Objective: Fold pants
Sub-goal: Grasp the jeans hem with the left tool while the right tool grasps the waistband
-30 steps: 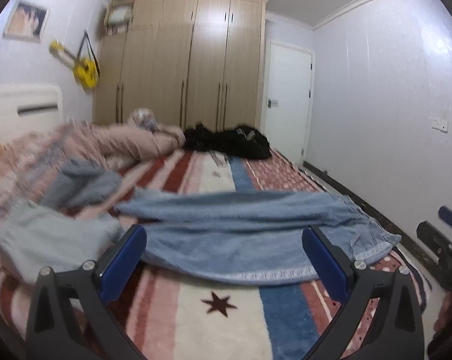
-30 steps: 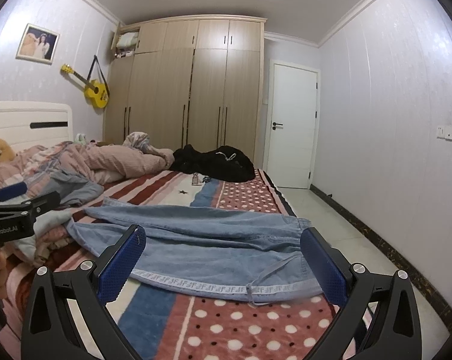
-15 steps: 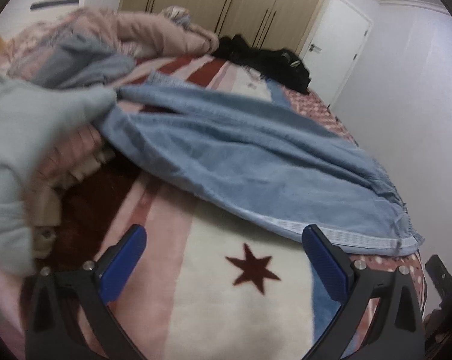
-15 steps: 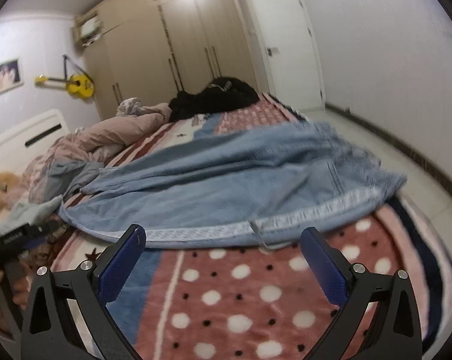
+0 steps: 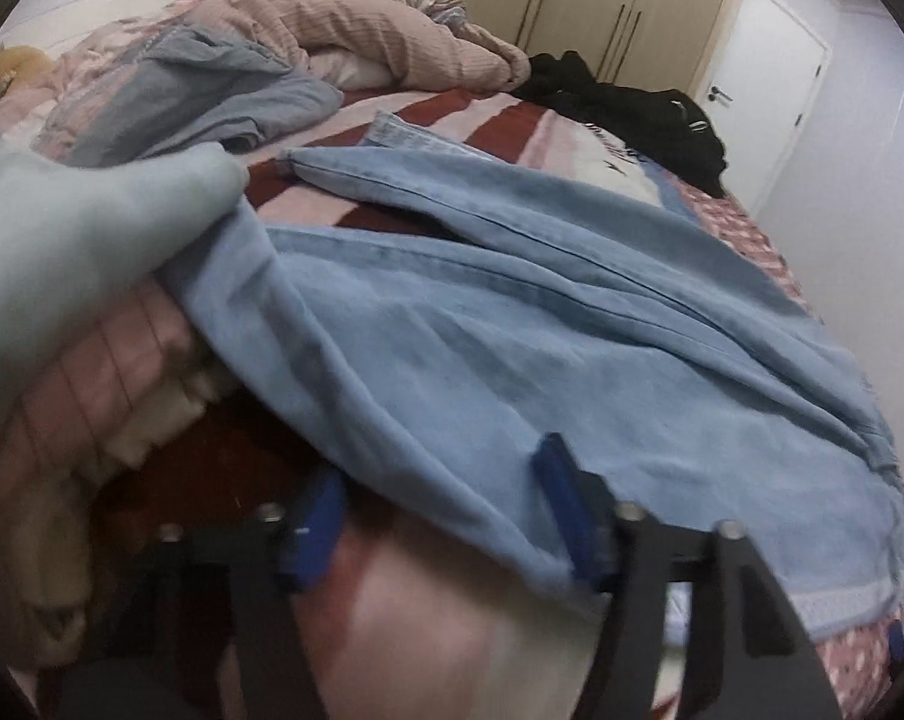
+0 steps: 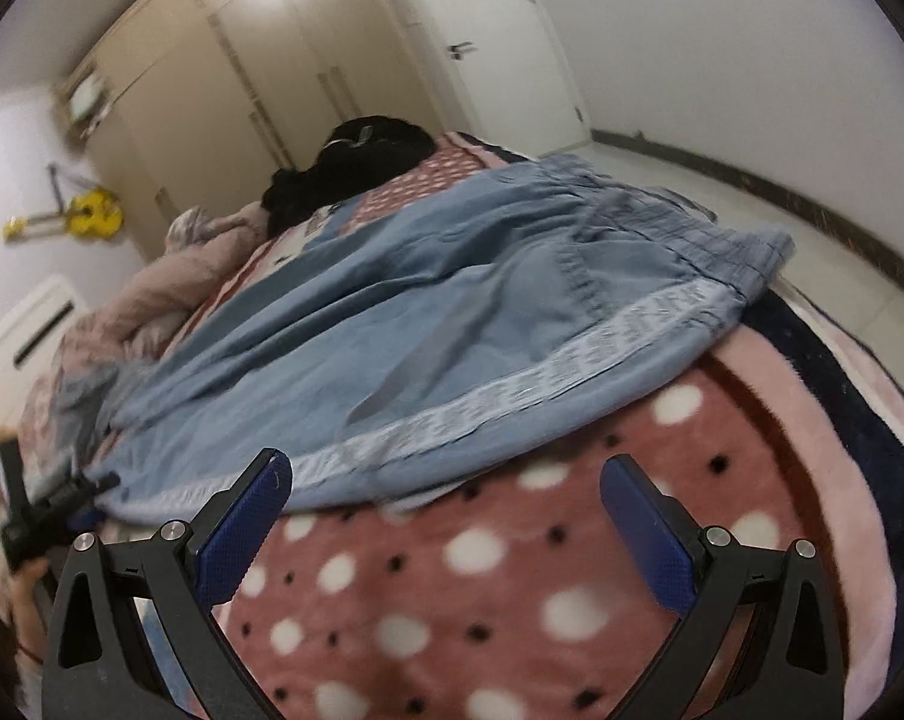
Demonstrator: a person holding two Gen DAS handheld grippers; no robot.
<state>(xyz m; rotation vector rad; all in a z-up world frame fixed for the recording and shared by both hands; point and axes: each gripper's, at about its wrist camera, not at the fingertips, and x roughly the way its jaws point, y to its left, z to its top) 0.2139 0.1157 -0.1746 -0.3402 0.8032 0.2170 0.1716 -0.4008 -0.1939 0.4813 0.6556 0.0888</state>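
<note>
Light blue denim pants point(image 5: 512, 324) lie spread flat across the bed, waistband toward the floor side point(image 6: 680, 252), leg ends toward the pillows. My left gripper point(image 5: 440, 516) is half closed around the near edge of one pant leg, the cloth between its blue pads point(image 5: 563, 504); the frame is blurred and contact is unclear. My right gripper point(image 6: 446, 510) is open and empty, low over the dotted blanket just short of the pants' white side stripe point(image 6: 512, 384). The left gripper also shows in the right wrist view point(image 6: 44, 510).
A striped and dotted fleece blanket point(image 6: 512, 570) covers the bed. A pale garment point(image 5: 62, 252) and a grey-blue one point(image 5: 212, 96) lie left, a pink duvet point(image 5: 392, 36) and black clothes point(image 5: 632, 108) behind. Floor point(image 6: 782, 228) lies right of the bed.
Both grippers dropped low toward the near edge of the pants. The left gripper's jaws narrowed around the pant-leg edge. The right gripper stayed open.
</note>
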